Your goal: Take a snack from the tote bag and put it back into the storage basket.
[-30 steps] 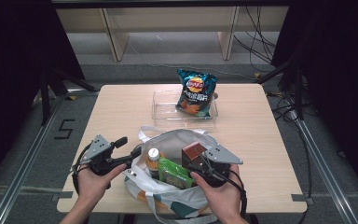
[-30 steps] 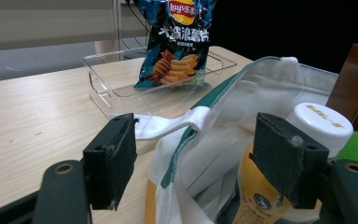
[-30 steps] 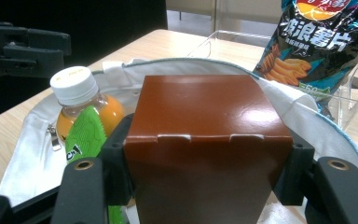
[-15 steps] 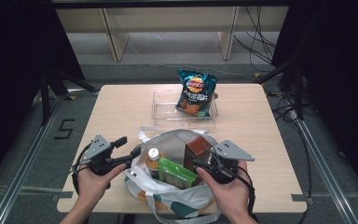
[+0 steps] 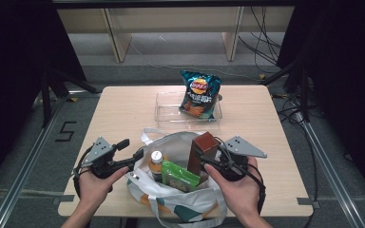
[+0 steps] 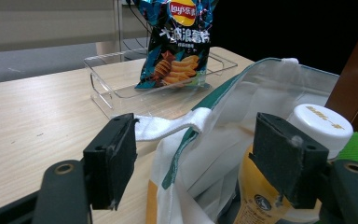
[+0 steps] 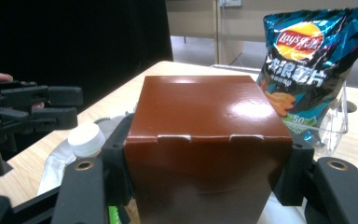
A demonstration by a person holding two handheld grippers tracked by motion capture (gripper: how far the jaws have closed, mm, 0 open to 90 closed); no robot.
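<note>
A white tote bag (image 5: 171,202) with teal and orange trim lies open at the table's near edge. My right gripper (image 5: 202,160) (image 7: 205,177) is shut on a brown carton (image 5: 204,145) (image 7: 205,135) and holds it upright above the bag's mouth. Inside the bag stand a yellow bottle with a white cap (image 5: 157,159) (image 6: 321,123) (image 7: 86,139) and a green packet (image 5: 179,176). My left gripper (image 5: 132,149) (image 6: 198,158) is open at the bag's left rim. The white rim and strap (image 6: 168,126) pass between its jaws.
A blue Lay's crisp bag (image 5: 199,95) (image 6: 179,42) (image 7: 303,60) leans upright in a clear plastic tray (image 5: 166,107) (image 6: 107,79) at the far middle of the wooden table (image 5: 119,118). Bare tabletop lies left and right of the tray.
My right gripper has risen a little with the brown carton, which now stands higher out of the bag. The left gripper has kept still.
</note>
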